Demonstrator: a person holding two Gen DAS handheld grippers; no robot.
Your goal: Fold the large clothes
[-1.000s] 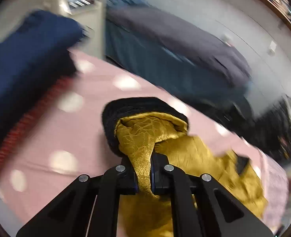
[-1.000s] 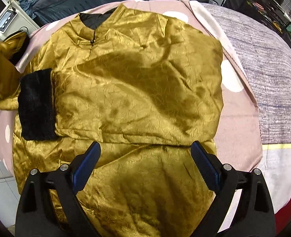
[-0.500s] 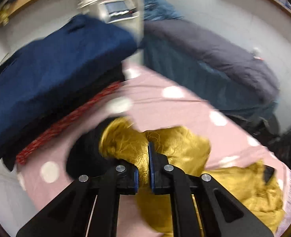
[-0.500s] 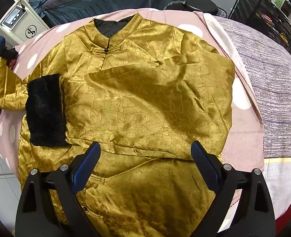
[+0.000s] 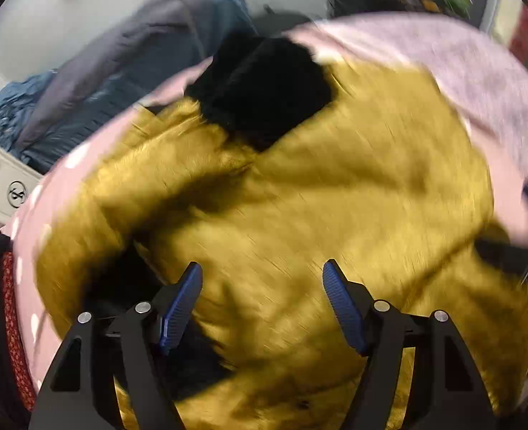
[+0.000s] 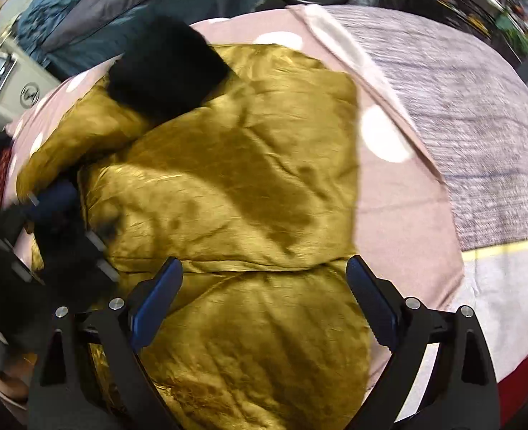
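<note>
A gold satin jacket (image 6: 249,186) lies spread on a pink dotted bedspread (image 6: 382,186). It also fills the blurred left wrist view (image 5: 317,200). One sleeve with a black furry cuff (image 6: 167,68) lies folded across the jacket's upper part; the cuff also shows in the left wrist view (image 5: 264,86). My left gripper (image 5: 262,301) is open and empty above the jacket's left side; it shows as a dark shape in the right wrist view (image 6: 54,222). My right gripper (image 6: 264,304) is open and empty over the jacket's lower part.
A grey knitted blanket (image 6: 461,114) covers the bed's right side. Dark blue and grey bedding (image 6: 127,10) is heaped beyond the bed. A white device with a screen (image 6: 2,75) stands at the far left. A red patterned cloth (image 5: 13,326) lies at the left edge.
My left gripper carried the sleeve over the jacket, opened and let it go. The black cuff now lies on the jacket's upper left. My right gripper stayed open above the lower part.
</note>
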